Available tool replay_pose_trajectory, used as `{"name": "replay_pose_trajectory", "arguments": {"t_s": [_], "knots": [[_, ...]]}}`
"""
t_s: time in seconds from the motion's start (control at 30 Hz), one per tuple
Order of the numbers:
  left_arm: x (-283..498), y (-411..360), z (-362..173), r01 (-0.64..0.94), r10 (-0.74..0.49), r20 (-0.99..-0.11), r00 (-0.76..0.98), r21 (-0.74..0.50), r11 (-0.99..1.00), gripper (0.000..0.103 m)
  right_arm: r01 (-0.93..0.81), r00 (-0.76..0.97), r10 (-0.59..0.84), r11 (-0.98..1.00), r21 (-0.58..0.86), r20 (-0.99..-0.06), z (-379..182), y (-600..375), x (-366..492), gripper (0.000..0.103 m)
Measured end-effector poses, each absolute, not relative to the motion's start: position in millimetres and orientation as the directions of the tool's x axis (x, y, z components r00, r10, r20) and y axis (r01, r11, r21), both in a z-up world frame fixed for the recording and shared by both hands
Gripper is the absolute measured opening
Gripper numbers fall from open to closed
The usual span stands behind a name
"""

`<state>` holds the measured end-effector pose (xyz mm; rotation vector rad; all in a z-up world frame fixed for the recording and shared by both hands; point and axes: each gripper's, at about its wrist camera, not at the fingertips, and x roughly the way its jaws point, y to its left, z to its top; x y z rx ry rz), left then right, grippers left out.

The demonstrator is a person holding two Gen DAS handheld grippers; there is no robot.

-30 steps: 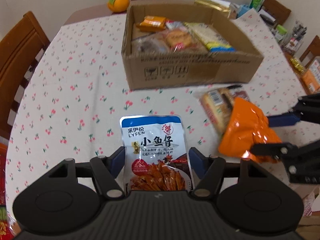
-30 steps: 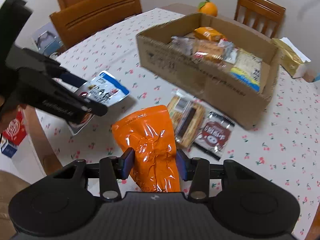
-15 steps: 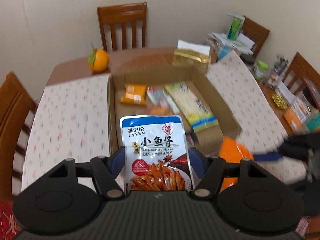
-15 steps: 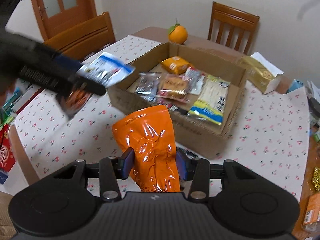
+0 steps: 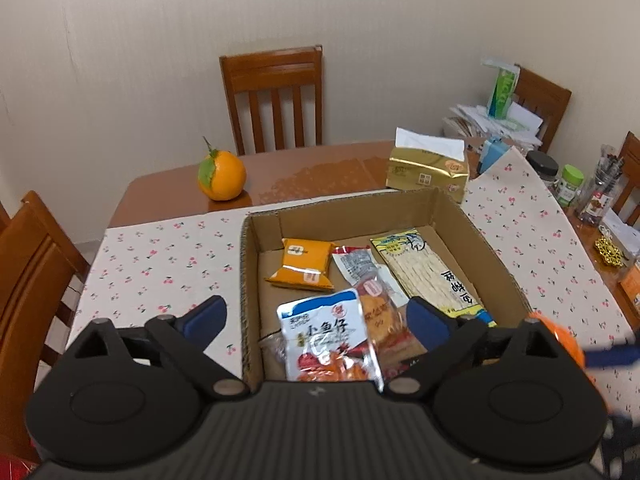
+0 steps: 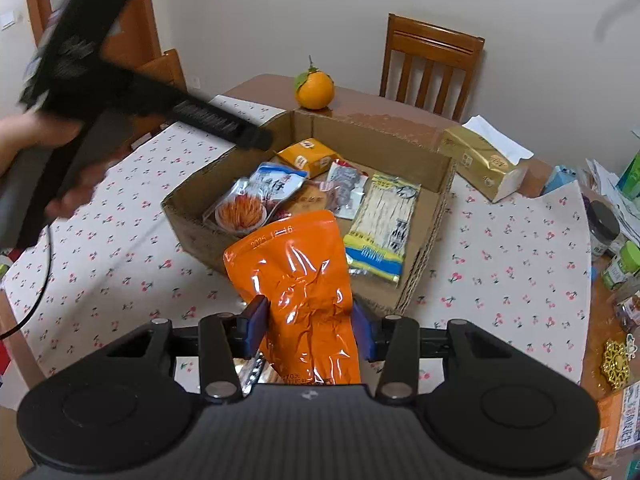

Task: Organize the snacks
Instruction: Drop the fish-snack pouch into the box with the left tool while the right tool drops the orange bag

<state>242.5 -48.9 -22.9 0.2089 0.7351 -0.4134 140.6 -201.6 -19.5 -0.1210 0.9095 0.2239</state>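
A cardboard box (image 5: pixel 484 236) (image 6: pixel 192 236) on the table holds several snack packs. My left gripper (image 5: pixel 316 320) is open above the box's near left part; in the right wrist view (image 6: pixel 256 136) it hangs over the box's left wall. The white and blue fish-snack pouch (image 5: pixel 328 336) (image 6: pixel 264 196) lies loose in the box between the spread fingers. My right gripper (image 6: pixel 308 328) is shut on an orange pouch (image 6: pixel 300 284) and holds it above the table just in front of the box. The orange pouch shows at the right edge of the left wrist view (image 5: pixel 560 336).
An orange fruit (image 5: pixel 221 176) (image 6: pixel 314 89) and a gold tissue pack (image 5: pixel 428 172) (image 6: pixel 484 162) stand behind the box. Wooden chairs (image 5: pixel 276 96) surround the table. Jars (image 5: pixel 568 184) and papers crowd the right side. The flowered cloth (image 5: pixel 160 256) lies left of the box.
My left gripper carried the fish-snack pouch up over the box, opened and let it drop inside. My right gripper rose with the orange pouch and came closer to the box.
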Motion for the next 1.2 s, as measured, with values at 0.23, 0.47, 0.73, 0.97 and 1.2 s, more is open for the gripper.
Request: {"name": "replay_pose_trajectory", "arguments": {"t_s": [0.23, 0.47, 0.73, 0.97, 1.2], "knots": [[194.7, -26.9, -21.1, 0.419, -0.3, -0.65, 0.699, 0.032, 0.907, 0.099, -0.216, 0.606, 0.129, 0.976, -0.007, -0.785, -12.3, -206.3, 170.2, 0.05], [161.7, -11.1, -23.4, 0.388, -0.28, -0.636, 0.719, 0.032, 0.921, 0.101, -0.155, 0.618, 0.13, 0.987, 0.042, -0.776, -6.8, -210.2, 219.1, 0.05], [145.8, 14.7, -25.8, 0.315, -0.228, -0.639, 0.735, 0.024, 0.949, 0.101, -0.091, 0.607, 0.098, 0.994, 0.054, -0.789, -20.5, -206.1, 281.0, 0.05], [143.3, 31.0, -33.5, 0.249, -0.139, -0.658, 0.74, 0.076, 0.965, 0.101, -0.055, 0.624, 0.026, 0.998, -0.011, -0.781, -31.5, -201.8, 318.4, 0.067], [144.2, 40.6, -35.0, 0.221, -0.138, -0.659, 0.74, 0.045, 0.974, 0.101, -0.074, 0.671, 0.001, 0.995, -0.065, -0.742, -18.5, -195.8, 298.6, 0.103]]}}
